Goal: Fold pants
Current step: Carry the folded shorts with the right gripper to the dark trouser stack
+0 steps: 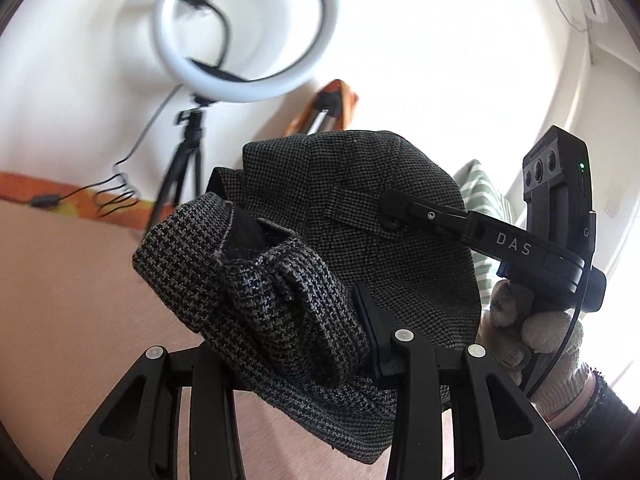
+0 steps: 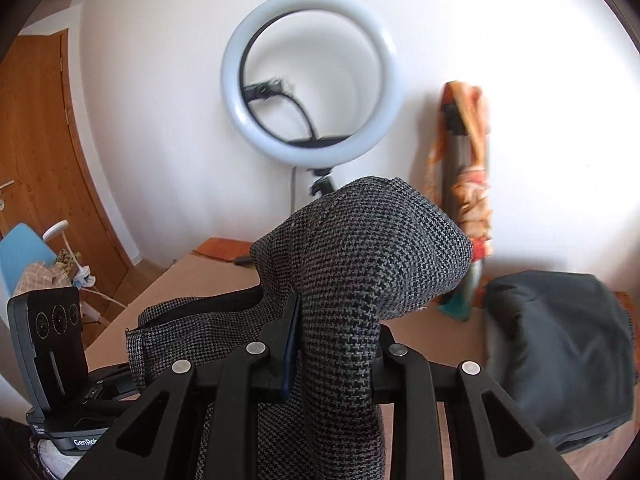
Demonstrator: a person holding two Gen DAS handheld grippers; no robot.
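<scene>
Both clamped on pants: left hand-held gripper (image 1: 304, 320) pinches a bunched houndstooth pants (image 1: 360, 208) edge, right hand-held gripper (image 2: 336, 344) pinches another fold. Pants lifted above the table (image 2: 192, 276), in front of the ring light (image 2: 312, 72).

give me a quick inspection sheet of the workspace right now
surface: tan flat top, mostly bare.
job's things: grey houndstooth woven pants, lifted and bunched between both grippers.
clutter: dark folded cloth pile at the right; orange patterned fabric hanging by the wall.
grippers: left gripper shut on the pants; right gripper shut on the pants, held by a gloved hand.
cables: black lead trailing from the tripod.
surroundings: white ring light on a black tripod, wooden door, blue chair.
</scene>
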